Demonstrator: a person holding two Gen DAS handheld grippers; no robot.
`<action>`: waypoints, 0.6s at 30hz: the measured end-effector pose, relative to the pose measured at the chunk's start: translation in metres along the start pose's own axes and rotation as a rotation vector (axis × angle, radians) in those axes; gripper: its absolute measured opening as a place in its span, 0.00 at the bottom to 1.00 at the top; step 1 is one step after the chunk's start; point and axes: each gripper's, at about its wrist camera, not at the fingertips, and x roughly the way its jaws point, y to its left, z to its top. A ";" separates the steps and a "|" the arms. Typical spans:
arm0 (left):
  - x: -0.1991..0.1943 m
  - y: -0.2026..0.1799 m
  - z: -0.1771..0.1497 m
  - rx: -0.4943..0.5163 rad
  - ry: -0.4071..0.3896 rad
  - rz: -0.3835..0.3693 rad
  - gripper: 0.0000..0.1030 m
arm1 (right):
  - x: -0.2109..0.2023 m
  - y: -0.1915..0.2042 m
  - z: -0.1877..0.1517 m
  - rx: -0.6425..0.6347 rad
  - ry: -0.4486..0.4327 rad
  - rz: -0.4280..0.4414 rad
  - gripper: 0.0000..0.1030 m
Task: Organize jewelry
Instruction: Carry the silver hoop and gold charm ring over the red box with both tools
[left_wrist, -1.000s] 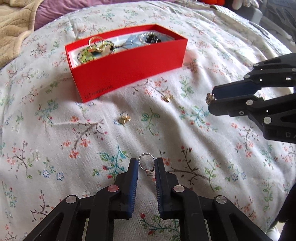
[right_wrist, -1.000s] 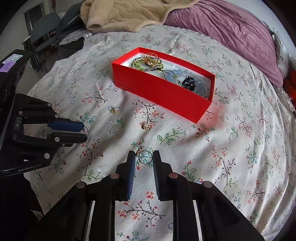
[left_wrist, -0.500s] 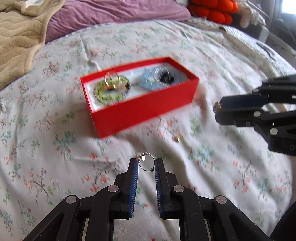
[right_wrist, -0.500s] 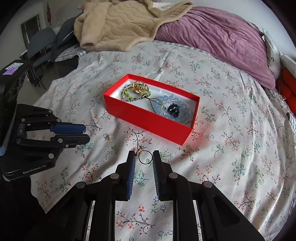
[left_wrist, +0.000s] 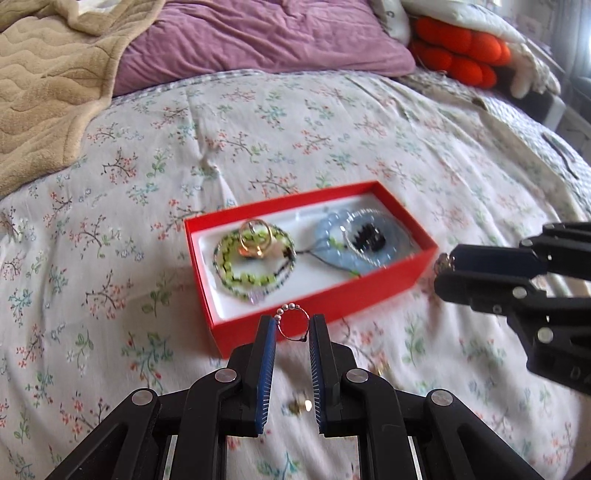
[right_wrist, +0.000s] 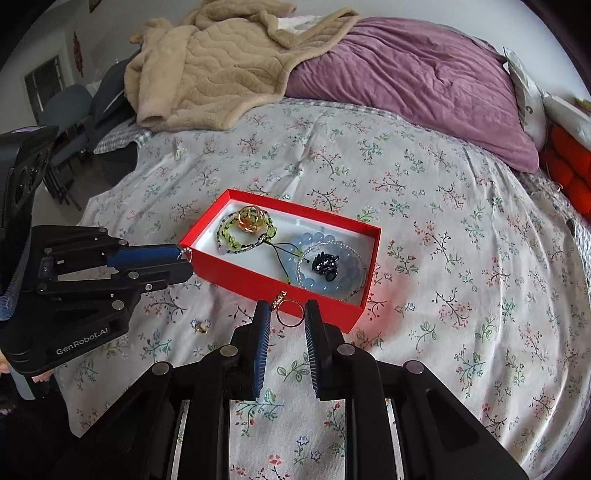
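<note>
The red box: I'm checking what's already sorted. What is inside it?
Inside the red box, on its white lining: a green bead bracelet with gold rings on it, and a blue bead bracelet around a black piece. The near wall hides the closest strip.

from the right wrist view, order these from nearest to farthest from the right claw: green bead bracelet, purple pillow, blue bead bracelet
1. blue bead bracelet, in the red box's near right end, just beyond the right claw.
2. green bead bracelet, at the box's far left end.
3. purple pillow, at the bed's far end.
</note>
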 end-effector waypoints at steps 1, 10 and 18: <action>0.002 0.000 0.002 -0.005 -0.001 0.006 0.12 | 0.002 0.000 0.001 0.002 -0.001 -0.002 0.20; 0.016 0.003 0.018 -0.025 -0.027 0.035 0.13 | 0.027 -0.011 0.017 0.058 0.007 -0.017 0.20; 0.032 0.007 0.026 -0.060 -0.025 0.033 0.13 | 0.044 -0.021 0.027 0.107 0.010 -0.027 0.20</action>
